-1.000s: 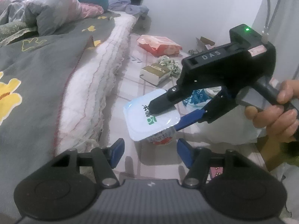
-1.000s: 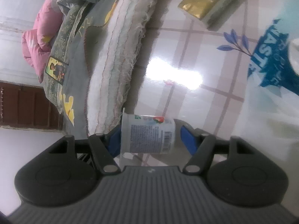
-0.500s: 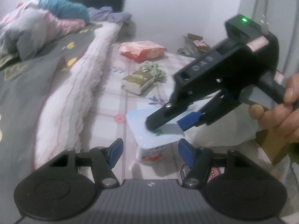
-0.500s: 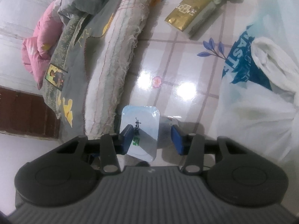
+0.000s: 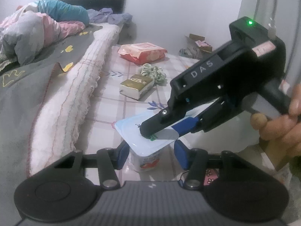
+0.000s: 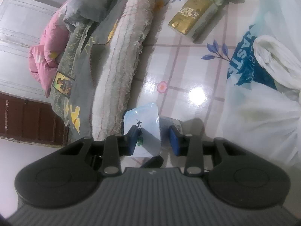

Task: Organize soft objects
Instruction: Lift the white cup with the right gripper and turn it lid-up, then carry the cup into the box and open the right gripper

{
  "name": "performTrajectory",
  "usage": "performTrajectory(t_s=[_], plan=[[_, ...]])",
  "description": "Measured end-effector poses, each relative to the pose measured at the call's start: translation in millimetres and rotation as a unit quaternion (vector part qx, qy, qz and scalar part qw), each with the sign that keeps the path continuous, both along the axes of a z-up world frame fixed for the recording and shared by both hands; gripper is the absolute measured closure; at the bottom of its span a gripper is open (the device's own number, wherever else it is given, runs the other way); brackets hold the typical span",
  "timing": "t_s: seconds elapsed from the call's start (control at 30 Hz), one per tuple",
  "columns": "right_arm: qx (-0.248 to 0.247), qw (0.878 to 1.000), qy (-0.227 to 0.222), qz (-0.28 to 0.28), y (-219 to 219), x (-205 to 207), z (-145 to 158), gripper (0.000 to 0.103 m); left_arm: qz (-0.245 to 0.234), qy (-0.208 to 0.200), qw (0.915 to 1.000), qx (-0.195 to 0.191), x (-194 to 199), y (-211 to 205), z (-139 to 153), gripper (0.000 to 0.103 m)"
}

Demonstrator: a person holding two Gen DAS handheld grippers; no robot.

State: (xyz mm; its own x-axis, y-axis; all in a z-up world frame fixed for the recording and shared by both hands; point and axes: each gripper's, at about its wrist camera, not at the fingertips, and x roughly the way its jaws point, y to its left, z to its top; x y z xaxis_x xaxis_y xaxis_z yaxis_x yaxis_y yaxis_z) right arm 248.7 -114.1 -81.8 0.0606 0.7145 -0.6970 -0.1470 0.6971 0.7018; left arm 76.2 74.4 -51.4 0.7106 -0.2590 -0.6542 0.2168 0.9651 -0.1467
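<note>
A white yogurt cup [image 5: 145, 153] with a pale blue foil lid [image 6: 144, 124] is held off the tiled floor. My right gripper [image 6: 153, 141] grips the lid edge: in the left wrist view its fingertips [image 5: 150, 131] pinch the foil from above and below. My left gripper [image 5: 151, 156] is open, its blue pads either side of the cup body, apart from it. A green scrunchie [image 5: 153, 72], a gold tissue pack [image 5: 136, 86] and a red wipes pack [image 5: 143, 52] lie on the floor beyond.
A bed with a grey blanket [image 5: 37, 82] and a white fringed edge [image 5: 79, 94] runs along the left. A white plastic bag [image 6: 263, 86] with blue print lies on the right. A cardboard box [image 5: 197, 44] sits by the far wall.
The right gripper has turned the cup from lying sideways to lid facing its camera. The left gripper has moved in so its open pads flank the cup.
</note>
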Motion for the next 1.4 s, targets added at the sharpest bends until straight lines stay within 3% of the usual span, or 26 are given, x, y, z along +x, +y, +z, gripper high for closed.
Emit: performTrajectory(t_s=[0.27,0.47,0.63,0.83,0.97,1.1,1.4], plan=[[0.02,1.0,-0.008,0.001,-7.6,-7.2,9.4,0.068,0.005,-0.013,0.9999,0.008,-8.4,-7.9,23.7,0.053],[0.053,0.998,-0.042,-0.007,-36.4,-18.1,47.5,0.068,-0.02,-0.059,0.9978,0.024,-15.6,-36.5,65.0,0.053],[0.072,0.992,-0.088,-0.047,-92.3,-31.2,90.3,0.067,-0.084,-0.101,0.9906,0.039,-12.6,-89.8,101.5,0.053],[0.055,0.981,-0.131,-0.131,-195.2,-58.9,132.7,0.065,-0.184,-0.111,0.9767,0.0,3.1,-171.8,123.8,0.053],[0.022,0.973,-0.126,-0.191,-264.3,-77.0,139.8,0.065,-0.248,-0.069,0.9659,-0.03,21.4,-231.0,117.5,0.053],[-0.007,0.967,-0.084,-0.241,-323.2,-89.5,119.1,0.065,-0.294,0.01,0.9546,-0.048,45.6,-279.3,94.8,0.053],[-0.033,0.96,0.012,-0.279,-383.5,-93.5,49.5,0.065,-0.316,0.132,0.9387,-0.038,73.1,-339.2,39.8,0.055]])
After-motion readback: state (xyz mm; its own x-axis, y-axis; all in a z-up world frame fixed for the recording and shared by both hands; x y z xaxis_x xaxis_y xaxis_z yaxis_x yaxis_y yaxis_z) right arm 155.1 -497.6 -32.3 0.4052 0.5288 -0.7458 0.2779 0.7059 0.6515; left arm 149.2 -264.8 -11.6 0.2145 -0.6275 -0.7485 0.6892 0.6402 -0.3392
